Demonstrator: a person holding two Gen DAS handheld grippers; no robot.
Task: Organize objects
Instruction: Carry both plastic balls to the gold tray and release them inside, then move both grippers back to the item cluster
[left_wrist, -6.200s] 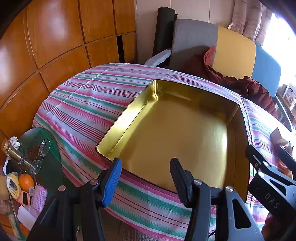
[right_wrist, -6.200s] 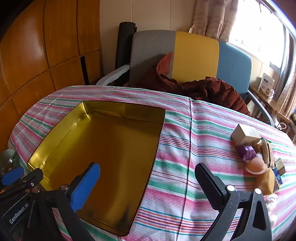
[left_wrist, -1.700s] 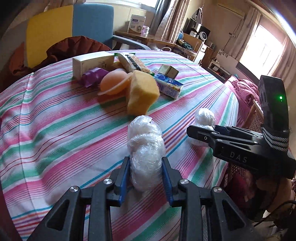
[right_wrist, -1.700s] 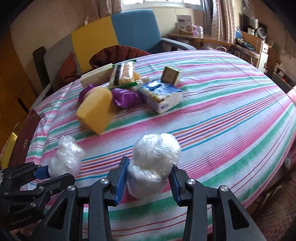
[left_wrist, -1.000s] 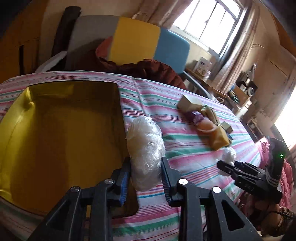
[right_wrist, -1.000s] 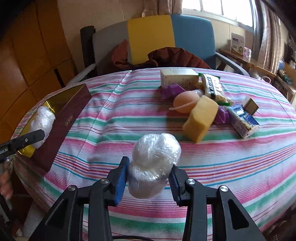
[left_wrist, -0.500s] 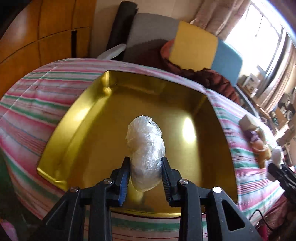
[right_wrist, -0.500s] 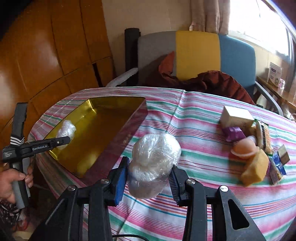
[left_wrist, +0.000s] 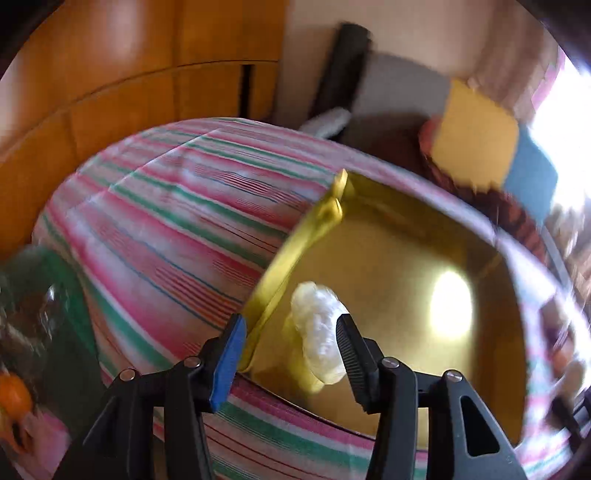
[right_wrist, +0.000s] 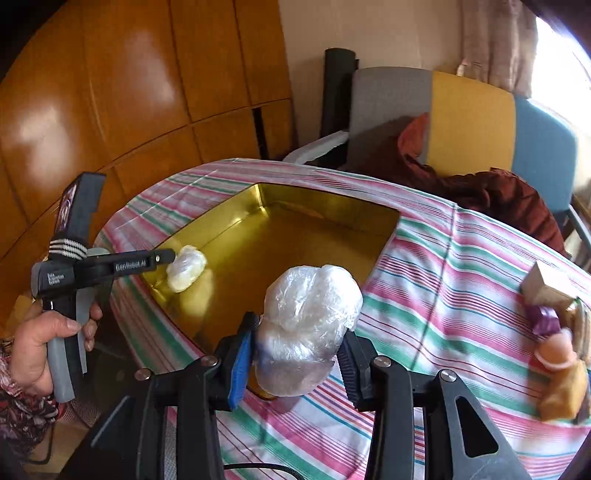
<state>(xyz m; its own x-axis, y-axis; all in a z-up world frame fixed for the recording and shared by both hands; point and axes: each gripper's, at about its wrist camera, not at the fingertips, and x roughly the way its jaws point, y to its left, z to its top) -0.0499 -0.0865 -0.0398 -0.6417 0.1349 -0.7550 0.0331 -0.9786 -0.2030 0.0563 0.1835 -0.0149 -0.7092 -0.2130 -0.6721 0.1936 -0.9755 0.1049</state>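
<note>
gold tin (right_wrist: 229, 225) floor mostly bare, bundle (right_wrist: 186, 267) near corner

A striped tablecloth (right_wrist: 424, 266) in pink, green and white covers the table, behind it a chair (right_wrist: 472, 122) with grey, yellow and blue back panels draped with a dark red garment (right_wrist: 491, 192), beside glossy wooden wall panels (right_wrist: 122, 85).

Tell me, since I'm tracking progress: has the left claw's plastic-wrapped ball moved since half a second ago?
Yes. The plastic-wrapped ball dropped from the opened left claw toward the gold tin's left wall.
</note>
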